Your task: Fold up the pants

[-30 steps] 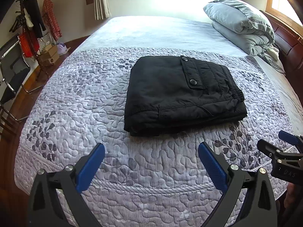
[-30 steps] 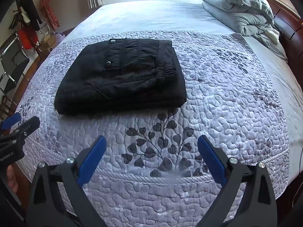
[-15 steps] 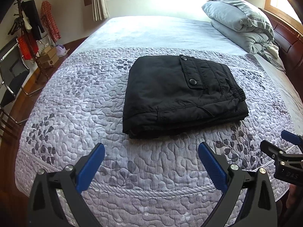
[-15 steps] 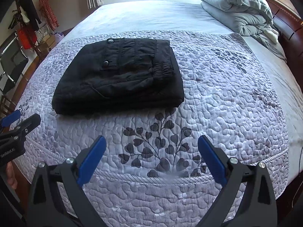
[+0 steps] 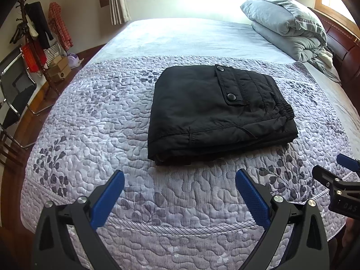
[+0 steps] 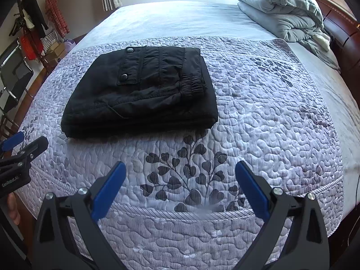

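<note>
Black pants (image 5: 216, 110) — lilac leaf-patterned quilt (image 5: 94, 121)

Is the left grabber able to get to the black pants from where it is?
Probably yes. The left gripper is open, and only bare quilt lies between it and the folded black pants.

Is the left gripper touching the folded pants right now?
Apart. In the left wrist view, bare quilt shows between the open left gripper and the near edge of the pants.

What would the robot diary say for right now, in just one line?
step: fold done | pants: folded, flat on quilt | left gripper: open, empty, short of pants | right gripper: open, empty, apart from pants
</note>
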Demonstrator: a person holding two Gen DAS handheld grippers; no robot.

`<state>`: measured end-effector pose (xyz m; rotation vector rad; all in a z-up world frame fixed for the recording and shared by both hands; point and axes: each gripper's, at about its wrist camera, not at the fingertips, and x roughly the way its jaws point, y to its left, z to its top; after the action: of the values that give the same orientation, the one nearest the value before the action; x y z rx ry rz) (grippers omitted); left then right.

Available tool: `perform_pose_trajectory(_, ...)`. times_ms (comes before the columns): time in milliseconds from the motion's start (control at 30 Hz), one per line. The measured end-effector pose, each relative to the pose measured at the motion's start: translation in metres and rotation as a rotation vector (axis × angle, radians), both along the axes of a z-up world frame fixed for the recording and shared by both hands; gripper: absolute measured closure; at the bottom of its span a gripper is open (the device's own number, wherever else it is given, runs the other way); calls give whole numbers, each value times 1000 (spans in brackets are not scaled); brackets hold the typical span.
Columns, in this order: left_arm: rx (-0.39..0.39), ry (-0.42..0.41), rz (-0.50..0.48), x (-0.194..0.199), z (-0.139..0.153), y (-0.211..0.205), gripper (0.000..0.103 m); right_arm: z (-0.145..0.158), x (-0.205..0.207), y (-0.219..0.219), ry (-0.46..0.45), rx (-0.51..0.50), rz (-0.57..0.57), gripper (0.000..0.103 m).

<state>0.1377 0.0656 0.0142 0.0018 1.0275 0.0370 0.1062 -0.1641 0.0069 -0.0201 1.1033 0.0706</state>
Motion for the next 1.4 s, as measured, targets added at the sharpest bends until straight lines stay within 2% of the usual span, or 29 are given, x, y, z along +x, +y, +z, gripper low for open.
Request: perform_pose_trajectory(1400,-9,13,-10,4,-3,0,4,-4,1,-3,8,1,-6,6)
